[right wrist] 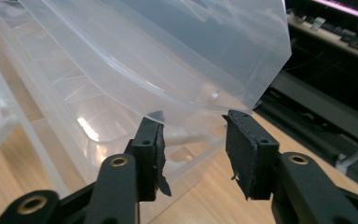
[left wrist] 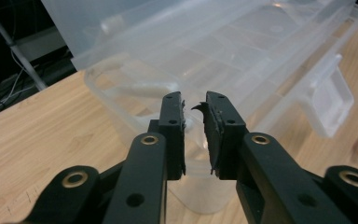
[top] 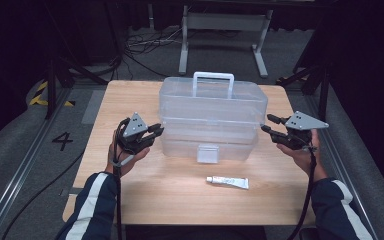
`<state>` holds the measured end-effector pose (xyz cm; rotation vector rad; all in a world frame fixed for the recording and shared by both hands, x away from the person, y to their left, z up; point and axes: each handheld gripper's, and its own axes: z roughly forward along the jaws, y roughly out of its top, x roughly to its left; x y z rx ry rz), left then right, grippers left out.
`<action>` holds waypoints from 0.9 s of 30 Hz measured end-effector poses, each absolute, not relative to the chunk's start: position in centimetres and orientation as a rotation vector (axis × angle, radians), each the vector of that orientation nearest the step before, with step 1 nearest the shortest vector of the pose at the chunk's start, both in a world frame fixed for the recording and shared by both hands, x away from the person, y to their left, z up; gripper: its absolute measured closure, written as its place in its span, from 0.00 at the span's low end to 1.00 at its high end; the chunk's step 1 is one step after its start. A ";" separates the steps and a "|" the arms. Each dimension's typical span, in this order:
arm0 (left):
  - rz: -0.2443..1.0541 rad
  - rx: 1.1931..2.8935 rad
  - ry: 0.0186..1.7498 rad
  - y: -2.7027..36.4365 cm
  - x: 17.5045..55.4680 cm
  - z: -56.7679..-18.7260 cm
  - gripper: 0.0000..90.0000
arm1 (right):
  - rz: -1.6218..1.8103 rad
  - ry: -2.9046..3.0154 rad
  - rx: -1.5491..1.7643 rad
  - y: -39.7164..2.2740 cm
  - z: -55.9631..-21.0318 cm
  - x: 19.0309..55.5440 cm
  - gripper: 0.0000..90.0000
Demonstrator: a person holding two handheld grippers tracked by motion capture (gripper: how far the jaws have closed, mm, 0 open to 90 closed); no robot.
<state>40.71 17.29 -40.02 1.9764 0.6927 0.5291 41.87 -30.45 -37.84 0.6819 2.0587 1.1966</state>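
Left gripper (top: pixel 156 131): narrow gap, nothing clamped, tips just beside clear box (top: pixel 212 112) end. Right gripper (top: pixel 269 124): about half open, empty, box corner just ahead.

Count: one clear plastic box (top: pixel 212 120) with one handle (top: pixel 213 82) and one front latch (top: pixel 208 153); one white tube (top: pixel 227 182); two tools, left (top: pixel 156 132) and right (top: pixel 270 124); one bench (top: pixel 130 100).

Tube (top: pixel 227 182) before box (top: pixel 212 107) on table (top: pixel 130 100)
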 end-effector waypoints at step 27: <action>0.426 2.091 0.607 15.8 39.4 -41.6 0.68 | 1.189 1.778 0.684 -28.4 -37.7 42.0 0.81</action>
